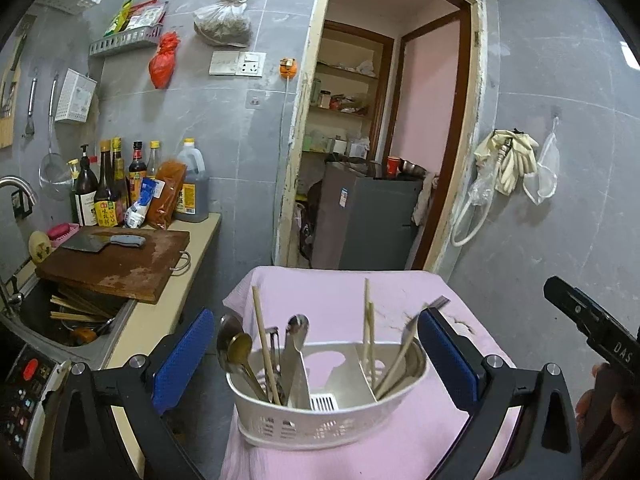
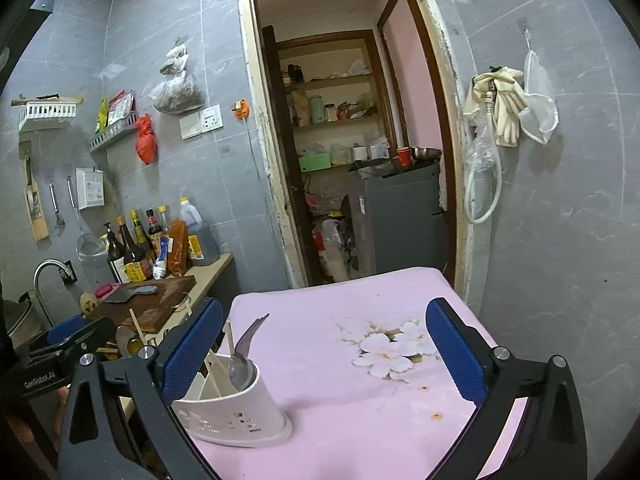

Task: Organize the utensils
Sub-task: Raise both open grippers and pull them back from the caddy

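Both grippers, left (image 1: 316, 356) & right (image 2: 324, 352), stood wide apart w/ nothing held; white utensil holder (image 1: 332, 420) carried spoons, chopsticks, probably a fork

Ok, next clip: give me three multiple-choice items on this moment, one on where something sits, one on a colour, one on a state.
1. Where does the white utensil caddy stand?
A. in the sink
B. on the pink cloth
C. on the cutting board

2. What colour are the gripper pads?
A. blue
B. red
C. yellow

3. How do the left gripper and the right gripper stand?
A. both shut on chopsticks
B. left shut on a spoon, right open
C. both open, holding nothing

Answers:
1 B, the caddy's base rests on the pink cloth in both views.
2 A, the textured pads on all the fingers are blue.
3 C, each wrist view shows its fingers spread wide with nothing between them.
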### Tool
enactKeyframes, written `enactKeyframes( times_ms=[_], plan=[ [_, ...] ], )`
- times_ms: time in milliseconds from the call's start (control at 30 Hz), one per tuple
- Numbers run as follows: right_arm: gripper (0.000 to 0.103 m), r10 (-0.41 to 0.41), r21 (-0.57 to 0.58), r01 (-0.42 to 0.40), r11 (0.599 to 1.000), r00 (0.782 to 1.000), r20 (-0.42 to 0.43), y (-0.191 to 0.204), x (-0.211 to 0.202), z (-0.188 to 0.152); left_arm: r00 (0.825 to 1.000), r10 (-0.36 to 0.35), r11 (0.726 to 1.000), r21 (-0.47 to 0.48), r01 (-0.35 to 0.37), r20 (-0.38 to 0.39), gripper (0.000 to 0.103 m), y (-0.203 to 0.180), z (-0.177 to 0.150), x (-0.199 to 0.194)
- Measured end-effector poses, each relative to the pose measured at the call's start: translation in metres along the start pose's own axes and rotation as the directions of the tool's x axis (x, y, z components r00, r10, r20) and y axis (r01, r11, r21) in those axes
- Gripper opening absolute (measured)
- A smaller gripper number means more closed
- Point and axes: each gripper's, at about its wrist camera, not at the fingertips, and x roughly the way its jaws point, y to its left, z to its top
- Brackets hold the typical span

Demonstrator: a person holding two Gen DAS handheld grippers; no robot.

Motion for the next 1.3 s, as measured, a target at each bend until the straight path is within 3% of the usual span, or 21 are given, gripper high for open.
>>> enactKeyframes(
  times_ms=[867, 1300],
  plan=[
    [0.101, 0.037, -0.034, -0.039, 0.999, 0.999, -0.039, -0.048, -0.071, -0.004, 0.995, 0.101, 0.995, -0.008, -0.100, 0.018, 0.102, -0.047, -0.021, -0.073],
    [0.101, 0.072, -0.044, -0.076, 0.996, 0.993, -0.089, -0.063, -0.109, -0.023, 0.993, 0.120, 0.993, -0.016, -0.120, -0.003, 0.102, -0.068, -0.042, -0.111]
  ],
)
